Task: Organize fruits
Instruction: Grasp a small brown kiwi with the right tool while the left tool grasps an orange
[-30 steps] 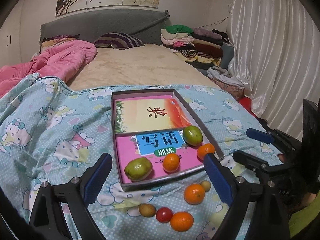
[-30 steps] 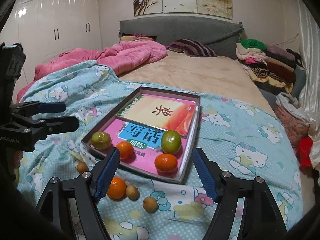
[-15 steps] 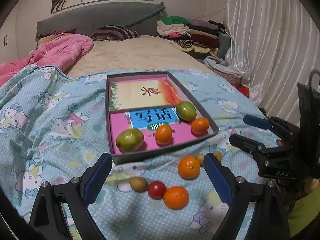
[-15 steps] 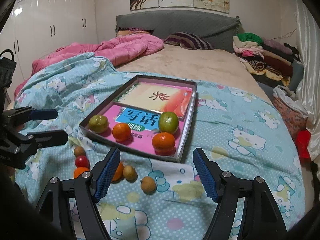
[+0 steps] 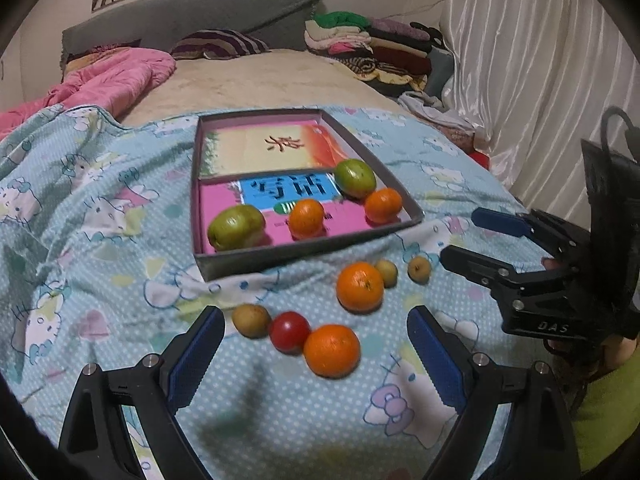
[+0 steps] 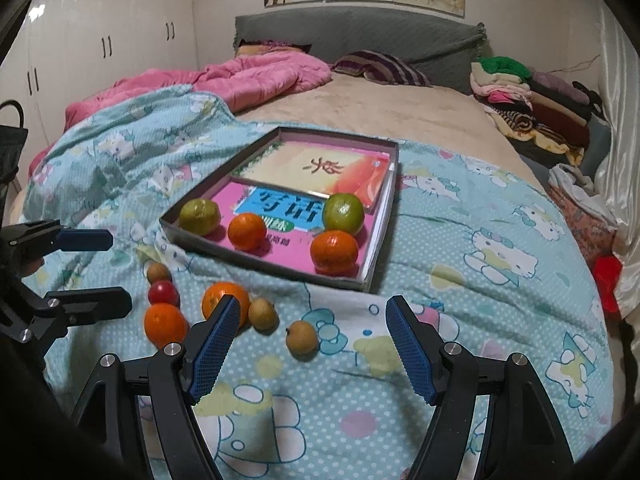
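Hovering with jaws spread and empty, the left gripper (image 5: 312, 354) framed a loose orange (image 5: 331, 350) and red fruit (image 5: 289, 331) on the blanket (image 5: 80, 240); the right gripper (image 6: 308, 344), equally spread, stood beside; the box (image 5: 304, 254) beyond held four fruits

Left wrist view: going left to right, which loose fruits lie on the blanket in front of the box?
Small brown fruit → red fruit → near orange → far orange → small tan fruit touching it → small tan fruit lying apart.
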`<action>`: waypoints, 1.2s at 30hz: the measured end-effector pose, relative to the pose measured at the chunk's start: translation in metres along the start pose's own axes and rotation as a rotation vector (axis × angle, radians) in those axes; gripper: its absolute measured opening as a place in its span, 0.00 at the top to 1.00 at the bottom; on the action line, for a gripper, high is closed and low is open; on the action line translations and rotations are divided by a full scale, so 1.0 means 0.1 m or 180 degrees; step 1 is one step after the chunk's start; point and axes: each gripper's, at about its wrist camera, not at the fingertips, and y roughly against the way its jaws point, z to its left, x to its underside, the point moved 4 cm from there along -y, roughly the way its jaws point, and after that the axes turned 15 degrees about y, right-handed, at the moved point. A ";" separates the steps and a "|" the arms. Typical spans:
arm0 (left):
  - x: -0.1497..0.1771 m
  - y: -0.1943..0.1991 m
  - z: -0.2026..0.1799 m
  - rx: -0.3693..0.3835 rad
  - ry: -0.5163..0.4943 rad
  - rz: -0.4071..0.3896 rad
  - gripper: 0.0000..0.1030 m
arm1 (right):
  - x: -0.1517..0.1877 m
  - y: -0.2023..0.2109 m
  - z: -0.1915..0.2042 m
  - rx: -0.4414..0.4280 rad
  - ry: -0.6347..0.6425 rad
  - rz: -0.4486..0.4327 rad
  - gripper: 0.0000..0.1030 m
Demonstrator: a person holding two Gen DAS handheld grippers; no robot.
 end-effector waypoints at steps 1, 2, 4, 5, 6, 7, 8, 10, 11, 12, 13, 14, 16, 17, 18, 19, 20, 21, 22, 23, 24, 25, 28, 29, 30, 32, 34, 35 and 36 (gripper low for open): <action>0.02 -0.01 0.00 0.0002 -0.0007 0.0023 0.10 | 0.01 -0.01 0.01 0.0000 0.0020 0.0019 0.26; 0.04 -0.03 -0.01 0.0000 -0.0008 0.0045 0.10 | 0.02 -0.02 0.02 -0.0005 0.0037 0.0037 0.26; 0.08 -0.06 0.00 -0.0022 -0.0003 0.0091 0.10 | 0.04 -0.06 0.05 -0.0036 0.0062 0.0069 0.26; 0.10 -0.08 0.00 -0.0037 0.0002 0.0119 0.10 | 0.05 -0.07 0.06 -0.0059 0.0076 0.0086 0.26; 0.11 -0.09 0.01 -0.0047 0.0008 0.0139 0.10 | 0.05 -0.09 0.06 -0.0069 0.0079 0.0092 0.29; 0.12 -0.11 0.01 -0.0053 0.0012 0.0157 0.10 | 0.06 -0.11 0.07 -0.0105 0.0081 0.0107 0.31; 0.13 -0.13 0.02 -0.0059 0.0020 0.0176 0.12 | 0.08 -0.13 0.08 -0.0133 0.0086 0.0118 0.37; 0.15 -0.16 0.01 -0.0041 0.0031 0.0217 0.15 | 0.10 -0.20 0.09 -0.0178 0.0073 0.0165 0.44; 0.17 -0.17 0.01 -0.0032 0.0035 0.0244 0.16 | 0.13 -0.25 0.09 -0.0194 0.0075 0.0216 0.46; 0.18 -0.18 0.01 -0.0025 0.0041 0.0268 0.17 | 0.15 -0.27 0.10 -0.0190 0.0084 0.0244 0.47; 0.19 -0.19 0.02 -0.0027 0.0049 0.0294 0.18 | 0.17 -0.32 0.10 -0.0172 0.0094 0.0289 0.49; 0.20 -0.20 0.02 -0.0029 0.0054 0.0306 0.20 | 0.19 -0.37 0.09 -0.0181 0.0089 0.0331 0.55; 0.21 -0.21 0.03 -0.0020 0.0063 0.0327 0.24 | 0.22 -0.43 0.10 -0.0206 0.0107 0.0380 0.63; 0.21 -0.21 0.03 -0.0021 0.0068 0.0335 0.27 | 0.23 -0.46 0.10 -0.0212 0.0114 0.0391 0.67; 0.22 -0.22 0.03 -0.0011 0.0075 0.0346 0.28 | 0.24 -0.49 0.11 -0.0223 0.0111 0.0414 0.70; 0.23 -0.22 0.02 0.0003 0.0076 0.0366 0.30 | 0.25 -0.52 0.13 -0.0238 0.0123 0.0434 0.71; 0.23 -0.24 0.02 0.0008 0.0077 0.0377 0.31 | 0.25 -0.55 0.15 -0.0246 0.0151 0.0438 0.74; 0.23 -0.24 0.01 0.0020 0.0077 0.0391 0.32 | 0.25 -0.56 0.16 -0.0254 0.0170 0.0448 0.74; 0.24 -0.26 0.01 0.0033 0.0069 0.0418 0.35 | 0.25 -0.58 0.19 -0.0260 0.0203 0.0463 0.75; 0.25 -0.27 0.00 0.0044 0.0062 0.0448 0.38 | 0.25 -0.59 0.20 -0.0257 0.0229 0.0467 0.75; 0.26 -0.29 0.00 0.0048 0.0056 0.0464 0.39 | 0.25 -0.59 0.21 -0.0255 0.0237 0.0462 0.76; 0.27 -0.30 -0.01 0.0046 0.0049 0.0475 0.39 | 0.24 -0.59 0.21 -0.0259 0.0234 0.0454 0.76; 0.28 -0.34 -0.01 0.0038 0.0043 0.0488 0.43 | 0.24 -0.58 0.20 -0.0291 0.0186 0.0434 0.76; 0.28 -0.36 -0.01 0.0031 0.0048 0.0496 0.44 | 0.24 -0.58 0.19 -0.0299 0.0173 0.0431 0.76; 0.28 -0.37 -0.01 0.0027 0.0057 0.0501 0.45 | 0.23 -0.58 0.19 -0.0304 0.0163 0.0429 0.76; 0.27 -0.39 0.01 0.0017 0.0063 0.0490 0.45 | 0.23 -0.57 0.19 -0.0307 0.0161 0.0420 0.76; 0.26 -0.42 0.01 0.0009 0.0076 0.0494 0.46 | 0.22 -0.56 0.18 -0.0324 0.0148 0.0402 0.76; 0.27 -0.43 0.02 0.0010 0.0077 0.0498 0.47 | 0.21 -0.55 0.18 -0.0329 0.0136 0.0392 0.76; 0.27 -0.44 0.02 0.0000 0.0078 0.0510 0.48 | 0.21 -0.55 0.17 -0.0336 0.0130 0.0385 0.77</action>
